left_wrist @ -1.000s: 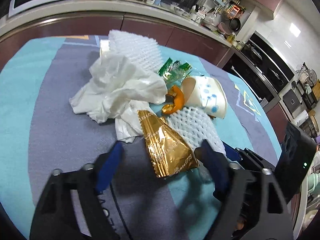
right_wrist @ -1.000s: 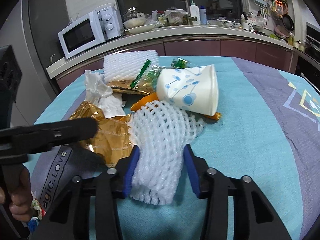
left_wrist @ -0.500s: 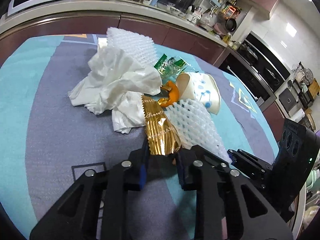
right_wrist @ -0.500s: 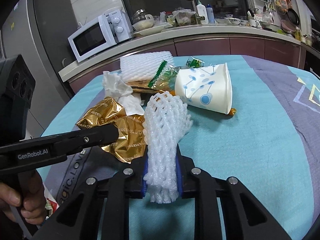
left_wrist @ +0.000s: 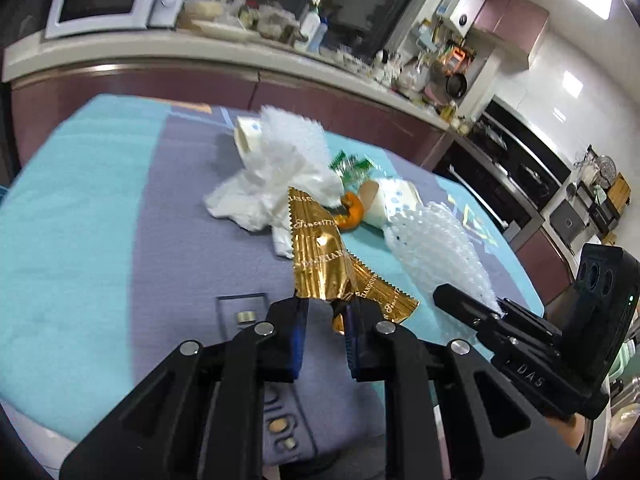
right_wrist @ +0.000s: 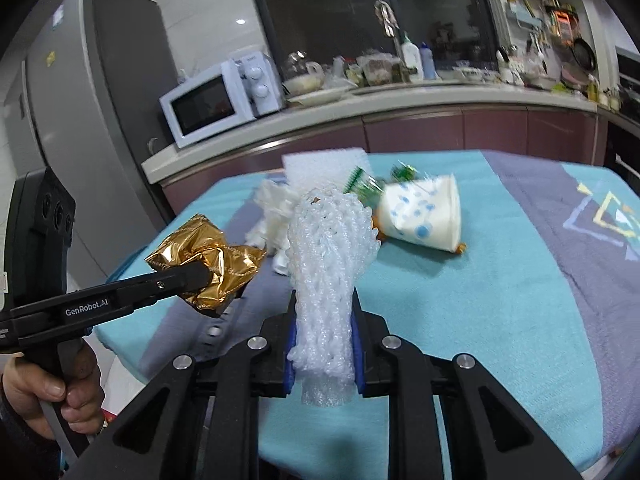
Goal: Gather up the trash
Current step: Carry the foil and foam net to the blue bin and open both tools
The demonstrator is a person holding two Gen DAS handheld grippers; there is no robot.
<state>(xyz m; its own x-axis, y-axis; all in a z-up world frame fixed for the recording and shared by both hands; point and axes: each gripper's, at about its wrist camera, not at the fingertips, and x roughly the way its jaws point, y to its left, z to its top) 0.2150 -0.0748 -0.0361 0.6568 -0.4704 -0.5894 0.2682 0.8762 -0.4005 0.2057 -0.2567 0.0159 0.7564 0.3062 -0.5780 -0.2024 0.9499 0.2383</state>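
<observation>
My left gripper (left_wrist: 326,312) is shut on a crumpled gold foil wrapper (left_wrist: 320,256) and holds it above the table's near edge; it also shows in the right wrist view (right_wrist: 204,256). My right gripper (right_wrist: 323,320) is shut on a white foam fruit net (right_wrist: 330,248), lifted off the cloth; the net also shows in the left wrist view (left_wrist: 436,248). On the table lie white tissue (left_wrist: 276,184), a foam sheet (right_wrist: 324,168), an orange peel (left_wrist: 352,214), a green wrapper (left_wrist: 352,166) and a tipped paper cup with blue dots (right_wrist: 424,216).
The table is covered by a teal and purple cloth (right_wrist: 500,300). A kitchen counter (right_wrist: 400,100) with a microwave (right_wrist: 224,96) and dishes runs behind it. A grey fridge (right_wrist: 80,100) stands at the left. An oven (left_wrist: 516,176) is at the right.
Both grippers closed on their items, then lifted them and drew back toward the table's near edge. The gold wrapper and the foam net have left the pile.
</observation>
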